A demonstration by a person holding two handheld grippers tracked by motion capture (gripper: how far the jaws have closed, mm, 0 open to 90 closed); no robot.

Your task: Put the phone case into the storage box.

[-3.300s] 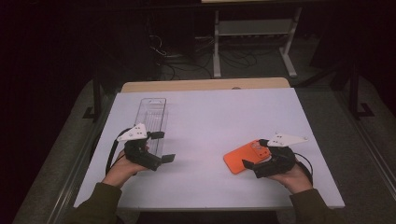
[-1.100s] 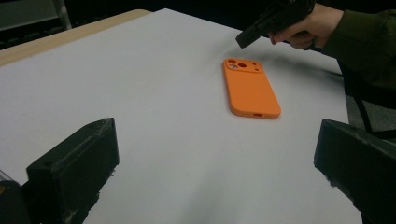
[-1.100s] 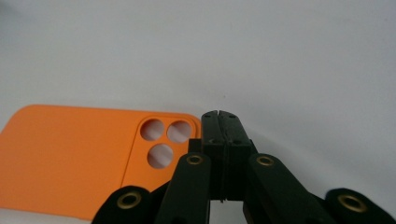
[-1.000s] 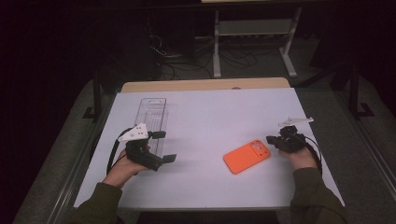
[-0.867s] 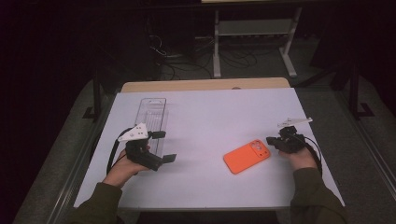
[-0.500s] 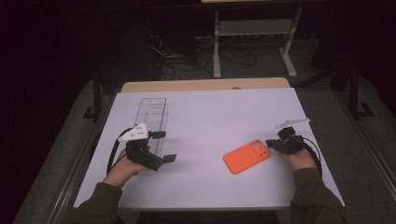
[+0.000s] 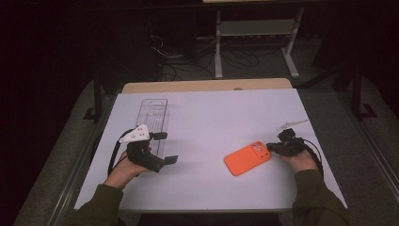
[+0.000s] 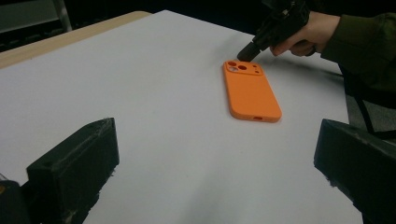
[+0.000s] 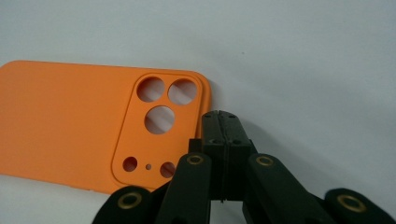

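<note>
1. White tabletop [image 7: 211, 117] stretches across the high view, with a person's forearms in dark green sleeves coming in from the bottom edge.
2. At far left lies a clear plastic tray [image 7: 154, 113], long and narrow, running away from the person.
3. Just beside the tray's near end, the left gripper [image 7: 162, 148] rests in the left hand, its two black jaws spread wide apart with nothing between them.
4. Right of centre, an orange phone case [image 7: 247, 158] lies flat, back side up. Its long axis runs diagonally, from lower left up to upper right in the high view. The camera-cutout end points toward the right gripper.
5. At far right, the right gripper [image 7: 270, 148] is held low in the right hand. Its jaws are pressed together, holding nothing, and their tips sit right at the case's camera corner; whether they touch it cannot be told.
</note>
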